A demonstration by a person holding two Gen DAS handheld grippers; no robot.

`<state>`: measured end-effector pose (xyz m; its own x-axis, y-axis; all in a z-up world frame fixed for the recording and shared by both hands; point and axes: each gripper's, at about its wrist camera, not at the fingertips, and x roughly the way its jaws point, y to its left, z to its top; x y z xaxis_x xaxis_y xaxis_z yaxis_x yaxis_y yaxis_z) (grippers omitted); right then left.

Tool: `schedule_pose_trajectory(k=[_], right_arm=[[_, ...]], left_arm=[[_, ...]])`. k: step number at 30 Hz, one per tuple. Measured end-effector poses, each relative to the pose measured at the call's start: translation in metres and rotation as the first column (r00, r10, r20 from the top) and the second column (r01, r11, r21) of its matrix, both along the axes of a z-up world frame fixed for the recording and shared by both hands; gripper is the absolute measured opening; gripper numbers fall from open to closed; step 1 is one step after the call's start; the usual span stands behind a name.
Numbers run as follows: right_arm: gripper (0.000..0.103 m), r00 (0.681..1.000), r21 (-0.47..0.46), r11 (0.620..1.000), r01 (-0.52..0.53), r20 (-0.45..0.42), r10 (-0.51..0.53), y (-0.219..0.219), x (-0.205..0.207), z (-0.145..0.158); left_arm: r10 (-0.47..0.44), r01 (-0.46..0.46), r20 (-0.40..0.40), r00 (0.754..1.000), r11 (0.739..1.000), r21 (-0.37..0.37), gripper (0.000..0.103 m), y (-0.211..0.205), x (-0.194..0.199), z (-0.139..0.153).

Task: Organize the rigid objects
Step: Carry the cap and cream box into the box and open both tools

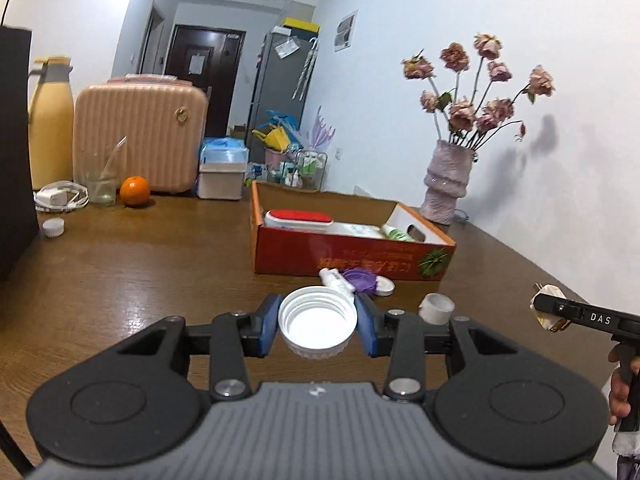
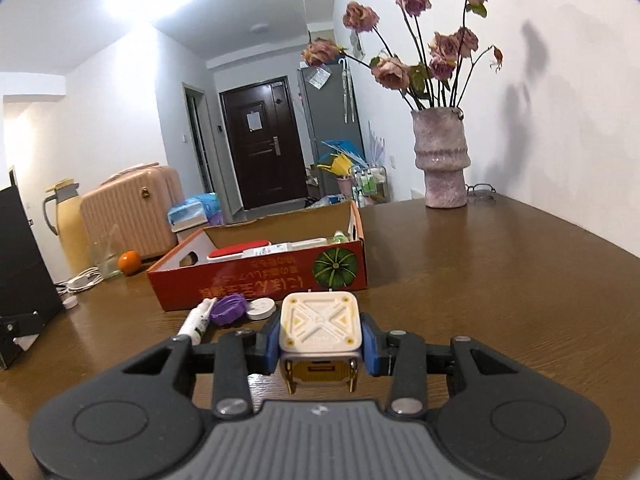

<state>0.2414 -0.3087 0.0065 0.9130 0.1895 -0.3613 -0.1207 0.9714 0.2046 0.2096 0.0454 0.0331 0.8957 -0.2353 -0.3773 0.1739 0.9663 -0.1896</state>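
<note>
The table (image 1: 120,264) carries an open red cardboard box (image 1: 352,256), which lies at about 1 o'clock from the left gripper (image 1: 317,322) and 11 o'clock from the right gripper (image 2: 320,334), its long side running across both views. Inside lie a red-topped flat case (image 1: 298,218), white packets and a green-labelled bottle (image 1: 396,233). Before the box sit a white tube (image 2: 198,322), a purple lid (image 2: 229,310) and a round white lid (image 2: 261,308). The left gripper is closed on a white screw cap (image 1: 317,322), hollow side up; the right gripper clamps a cream plug adapter (image 2: 320,328). The left looks nearer.
</note>
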Motion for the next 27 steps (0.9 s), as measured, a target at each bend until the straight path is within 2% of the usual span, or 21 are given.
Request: schedule_pose_trajectory(k=[5, 7, 10, 14, 17, 22, 24, 27], right_arm=[[0.038, 1.000, 0.021, 1.000, -0.015, 0.025, 0.014, -0.007, -0.005, 0.009], [0.038, 0.999, 0.024, 0.999, -0.030, 0.036, 0.029, -0.007, -0.001, 0.010], [0.038, 0.998, 0.011, 0.998, -0.065, 0.028, 0.064, -0.004, 0.029, 0.012], [0.038, 0.992, -0.039, 0.993, -0.113, 0.046, 0.115, 0.008, 0.083, 0.027], [0.038, 0.988, -0.075, 0.986, -0.148, 0.041, 0.151, 0.019, 0.145, 0.037], [0.038, 0.989, -0.136, 0.980, -0.143, -0.065, 0.135, 0.042, 0.263, 0.028], [0.038, 0.984, -0.170, 0.974, -0.151, -0.117, 0.132, 0.052, 0.300, 0.017], [0.038, 0.970, -0.229, 0.956, -0.185, -0.196, 0.141, 0.066, 0.337, 0.000]], left_arm=[[-0.035, 0.035, 0.019, 0.999, 0.999, 0.002, 0.041, -0.010, 0.008, 0.009], [-0.051, 0.051, 0.013, 0.999, 0.999, 0.007, 0.041, -0.016, 0.026, 0.010], [-0.081, 0.082, -0.014, 0.997, 0.997, 0.011, 0.041, -0.028, 0.074, 0.016], [-0.090, 0.091, -0.040, 0.995, 0.995, 0.031, 0.041, -0.044, 0.150, 0.023], [-0.103, 0.105, -0.093, 0.990, 0.994, 0.013, 0.041, -0.054, 0.216, 0.015], [-0.028, 0.040, -0.180, 0.983, 0.997, 0.065, 0.041, -0.073, 0.318, -0.016], [0.005, 0.014, -0.210, 0.978, 0.996, 0.089, 0.041, -0.076, 0.344, -0.030], [-0.007, 0.028, -0.243, 0.970, 0.996, 0.084, 0.041, -0.074, 0.368, -0.045]])
